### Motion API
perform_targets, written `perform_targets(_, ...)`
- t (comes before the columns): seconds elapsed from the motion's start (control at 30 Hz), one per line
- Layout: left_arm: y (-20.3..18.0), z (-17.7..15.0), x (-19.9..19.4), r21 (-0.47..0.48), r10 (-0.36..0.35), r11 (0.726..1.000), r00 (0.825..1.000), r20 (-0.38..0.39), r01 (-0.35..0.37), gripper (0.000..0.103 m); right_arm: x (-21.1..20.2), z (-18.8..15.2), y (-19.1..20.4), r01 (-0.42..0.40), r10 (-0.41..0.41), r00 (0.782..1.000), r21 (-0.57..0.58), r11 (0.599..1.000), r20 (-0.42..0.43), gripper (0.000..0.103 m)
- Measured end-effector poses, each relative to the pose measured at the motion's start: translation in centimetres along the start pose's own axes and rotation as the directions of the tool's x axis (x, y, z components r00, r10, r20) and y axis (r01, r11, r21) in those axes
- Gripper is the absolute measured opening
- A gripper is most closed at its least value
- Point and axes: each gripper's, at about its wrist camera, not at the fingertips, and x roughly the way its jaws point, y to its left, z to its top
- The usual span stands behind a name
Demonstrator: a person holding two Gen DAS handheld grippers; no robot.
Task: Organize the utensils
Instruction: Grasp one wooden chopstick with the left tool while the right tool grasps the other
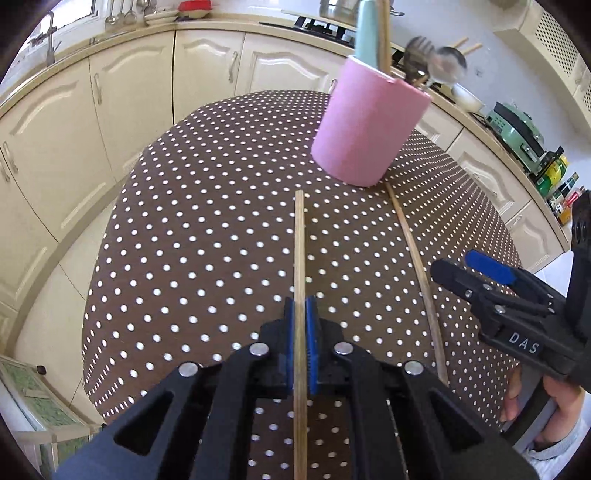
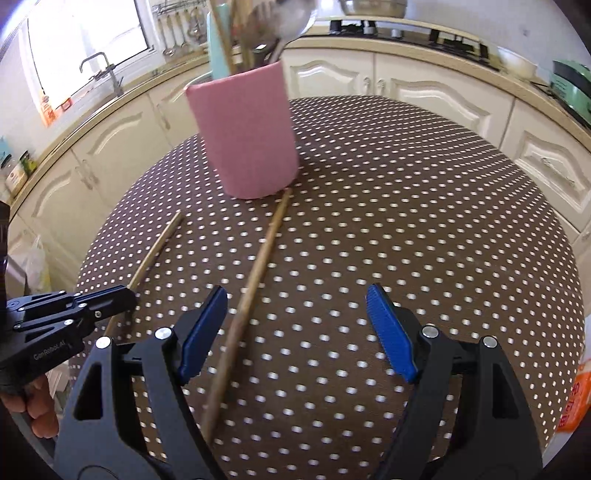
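Note:
A pink utensil holder (image 1: pixel 369 122) stands on the brown polka-dot table (image 1: pixel 203 240), with a spoon, a fork, sticks and a teal handle in it; it also shows in the right wrist view (image 2: pixel 245 136). My left gripper (image 1: pixel 300 314) is shut on a wooden chopstick (image 1: pixel 300 251), which points toward the holder; that chopstick also shows in the right wrist view (image 2: pixel 159 247). A second chopstick (image 1: pixel 415 254) lies on the table, its far end touching the holder's base. My right gripper (image 2: pixel 297 325) is open above the table, with that second chopstick (image 2: pixel 251 288) just inside its left finger.
Cream kitchen cabinets (image 1: pixel 129 92) curve around the table's far side. A stove with a pot (image 1: pixel 332 14) stands behind the holder. A green appliance (image 1: pixel 517 129) and bottles sit on the right counter. A sink tap (image 2: pixel 103 70) stands by the window.

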Motion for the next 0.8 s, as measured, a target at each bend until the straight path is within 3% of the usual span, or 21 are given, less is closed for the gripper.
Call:
perform_targets(0.47,1.8,2.0,1.2,-0.056,-0.078,0.996,0.994,-0.079,0.073,0.006,2.6,3.9,2.5,-0.04,0.035,0.986,-0.03,0.999,-0.16,0.077)
perform_targets(0.73,0.7,3.2,2.0,-0.021,-0.032,0.999,0.992,-0.123,0.03,0.007,5.5,7.0,4.7,-0.017,-0.012,0.957,-0.097,0.995,-0.29,0.076)
perform_targets(0.8,0.5,3.6,2.1,-0.021,-0.03,0.999,0.99,-0.138,0.027,0.01,6.2,7.6,5.7,-0.014,-0.03,0.947,-0.137,0.991,-0.318,0.063)
